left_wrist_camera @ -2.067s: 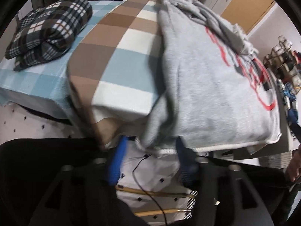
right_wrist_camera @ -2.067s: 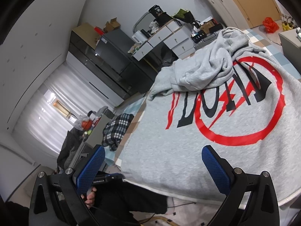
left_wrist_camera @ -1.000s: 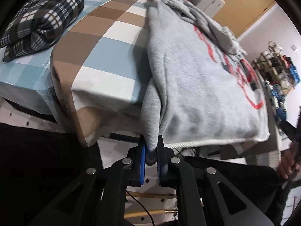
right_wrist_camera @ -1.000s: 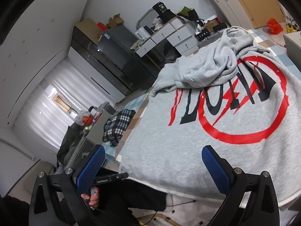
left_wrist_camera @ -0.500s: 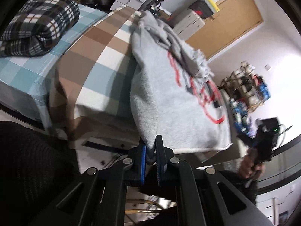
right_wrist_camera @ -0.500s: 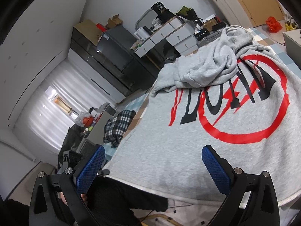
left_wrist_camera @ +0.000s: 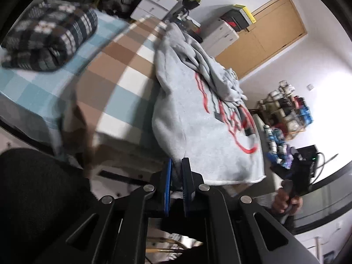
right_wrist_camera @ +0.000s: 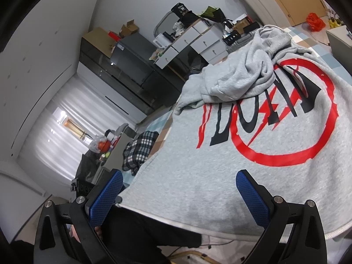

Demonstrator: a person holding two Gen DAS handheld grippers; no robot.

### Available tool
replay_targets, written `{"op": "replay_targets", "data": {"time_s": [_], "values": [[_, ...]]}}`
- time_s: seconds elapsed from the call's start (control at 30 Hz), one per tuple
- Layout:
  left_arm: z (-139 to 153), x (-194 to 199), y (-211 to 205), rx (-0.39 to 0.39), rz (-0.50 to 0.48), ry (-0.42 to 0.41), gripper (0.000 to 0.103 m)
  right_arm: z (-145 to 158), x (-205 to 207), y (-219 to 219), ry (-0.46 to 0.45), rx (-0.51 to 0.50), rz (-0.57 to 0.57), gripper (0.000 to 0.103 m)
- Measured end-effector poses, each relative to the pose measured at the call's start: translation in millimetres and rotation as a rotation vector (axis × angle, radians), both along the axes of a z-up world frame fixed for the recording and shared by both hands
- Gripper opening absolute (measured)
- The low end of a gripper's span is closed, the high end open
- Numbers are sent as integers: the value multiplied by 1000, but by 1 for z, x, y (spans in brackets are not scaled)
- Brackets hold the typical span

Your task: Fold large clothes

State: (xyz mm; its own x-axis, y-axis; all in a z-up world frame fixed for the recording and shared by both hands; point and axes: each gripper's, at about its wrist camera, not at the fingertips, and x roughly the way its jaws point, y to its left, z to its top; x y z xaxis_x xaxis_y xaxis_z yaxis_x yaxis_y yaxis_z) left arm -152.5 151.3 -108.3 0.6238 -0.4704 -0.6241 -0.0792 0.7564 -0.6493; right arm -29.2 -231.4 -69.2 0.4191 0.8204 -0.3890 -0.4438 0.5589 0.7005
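On the checked bed cover (left_wrist_camera: 123,66), the grey sweatshirt (left_wrist_camera: 198,123) lies spread front-up, its red ring and black lettering showing in the right wrist view (right_wrist_camera: 275,118), with a sleeve and hood bunched in a heap toward 1 o'clock over the top of the print. Its near hem, a pale ribbed band, hangs just past the bed's front edge. At the hem's left corner the fabric is drawn down into a fold, and the left gripper (left_wrist_camera: 176,171) has its blue pads pressed narrow on that corner, the cloth pinched between them. The right gripper (right_wrist_camera: 180,189) hangs over the same hem farther along, jaws wide apart, pads clear of the cloth on either side.

From the left wrist view, bare checked cover stretches from the sweatshirt's left edge out toward 10 o'clock, where a folded plaid blanket (left_wrist_camera: 48,41) sits well apart from it. The sweatshirt's right side runs close to the bed's far edge at 3 o'clock; beyond that stands a cluttered shelf rack (left_wrist_camera: 286,107). White drawers (right_wrist_camera: 198,41) and a dark cabinet (right_wrist_camera: 132,63) stand past the head of the bed at 12 o'clock.
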Motion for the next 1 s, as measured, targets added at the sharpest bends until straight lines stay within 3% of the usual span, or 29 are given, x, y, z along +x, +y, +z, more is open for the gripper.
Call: {"op": "replay_targets", "data": {"time_s": [0.17,0.2,0.27,0.3,0.33,0.43,0.53,0.67,0.77,0.93,1.0], "values": [[19,-4,5,123,47,-45,5,0,0,0,3,-1,1,103],[19,0,5,136,47,-35,10,-1,0,1,6,-1,2,103],[11,10,3,121,29,-1,30,-1,0,1,10,-2,3,103],[5,14,1,120,22,25,49,-1,0,1,9,-2,3,103],[-3,20,-3,117,17,58,57,-1,-1,1,7,-2,3,103],[-23,29,-12,146,1,147,58,0,-1,0,0,1,-1,103],[-32,32,-22,201,-9,166,58,-1,-1,-3,3,9,-5,103],[-53,42,-23,191,-34,248,66,-3,1,-7,14,12,-5,103],[-59,47,-27,237,-21,254,66,-4,2,-11,16,19,-8,103],[-64,55,-22,230,-13,235,66,-3,2,-14,13,33,-6,103],[-63,54,-21,187,-29,211,66,-3,3,-14,12,34,-3,103]]}}
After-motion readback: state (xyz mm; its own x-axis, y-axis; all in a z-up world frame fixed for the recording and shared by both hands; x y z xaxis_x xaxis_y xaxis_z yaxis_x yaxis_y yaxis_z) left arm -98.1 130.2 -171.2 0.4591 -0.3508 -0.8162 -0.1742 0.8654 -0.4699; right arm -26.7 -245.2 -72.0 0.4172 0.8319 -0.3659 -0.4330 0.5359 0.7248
